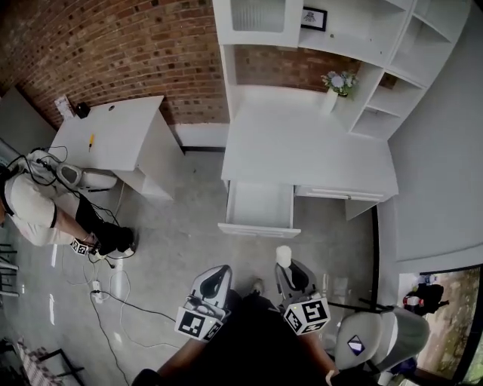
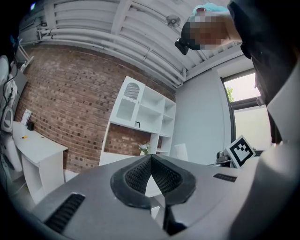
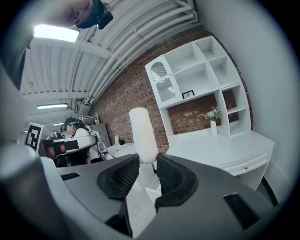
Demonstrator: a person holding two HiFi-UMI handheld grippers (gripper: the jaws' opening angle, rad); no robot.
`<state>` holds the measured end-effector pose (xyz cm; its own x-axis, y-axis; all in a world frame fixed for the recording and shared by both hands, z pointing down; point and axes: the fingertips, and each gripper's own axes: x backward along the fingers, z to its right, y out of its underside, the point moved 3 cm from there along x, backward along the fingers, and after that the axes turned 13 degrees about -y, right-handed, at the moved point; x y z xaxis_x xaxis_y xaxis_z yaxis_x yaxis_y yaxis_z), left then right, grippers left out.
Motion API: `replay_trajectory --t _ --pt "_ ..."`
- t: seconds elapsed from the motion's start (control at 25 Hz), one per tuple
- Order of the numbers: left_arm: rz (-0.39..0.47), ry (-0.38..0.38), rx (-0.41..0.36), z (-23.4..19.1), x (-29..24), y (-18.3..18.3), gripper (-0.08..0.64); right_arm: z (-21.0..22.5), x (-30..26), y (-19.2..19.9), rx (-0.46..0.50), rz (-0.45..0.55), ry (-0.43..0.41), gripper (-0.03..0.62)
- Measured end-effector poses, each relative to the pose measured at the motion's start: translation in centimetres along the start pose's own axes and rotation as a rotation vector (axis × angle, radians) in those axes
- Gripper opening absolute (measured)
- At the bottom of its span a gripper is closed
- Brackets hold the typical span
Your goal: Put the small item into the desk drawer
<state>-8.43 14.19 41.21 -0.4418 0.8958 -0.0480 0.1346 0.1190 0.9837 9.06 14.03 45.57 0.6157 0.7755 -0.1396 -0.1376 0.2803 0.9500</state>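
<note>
The right gripper pinches a small white cylinder between its pads. In the right gripper view the cylinder stands upright out of the gripper, its lower end caught between the two ribbed pads and its rounded top rising well clear of them. In the head view the cylinder hangs over the grey floor, just short of the front panel of the open drawer and not inside it.

The drawer is pulled out from the left end of the front edge of the white desk. A second drawer beside it, towards the desk's right end, is shut.

The left gripper hovers beside the right one, a little to its left, with its jaws pressed together at the tips and nothing between them – the left gripper view shows the pads meeting at a point.

At the desk's back right corner stands a white vase with pale flowers, under the white shelving; a small framed picture sits on an upper shelf. Behind runs a brick wall.

Well off to the left – by a separate white table – a person stands among cables on the floor.
</note>
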Motion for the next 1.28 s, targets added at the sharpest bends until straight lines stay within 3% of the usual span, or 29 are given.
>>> replay_trajectory --t 0.36,0.76,1.28 --pt "-0.009 0.082 0.016 -0.5 -8.9 0.8 0.023 5.8 -4.9 -0.3 -0.038 -0.023 0.032 0.13" --pt "-0.072 0.193 -0.001 -4.9 -20.4 0.9 0.023 14.5 -13.1 -0.6 -0.098 -0.07 0.174 0.13" --pt "-0.139 0.236 0.064 -11.2 -27.7 0.9 0.023 19.4 -20.7 3.0 -0.147 -0.23 0.29 0.132"
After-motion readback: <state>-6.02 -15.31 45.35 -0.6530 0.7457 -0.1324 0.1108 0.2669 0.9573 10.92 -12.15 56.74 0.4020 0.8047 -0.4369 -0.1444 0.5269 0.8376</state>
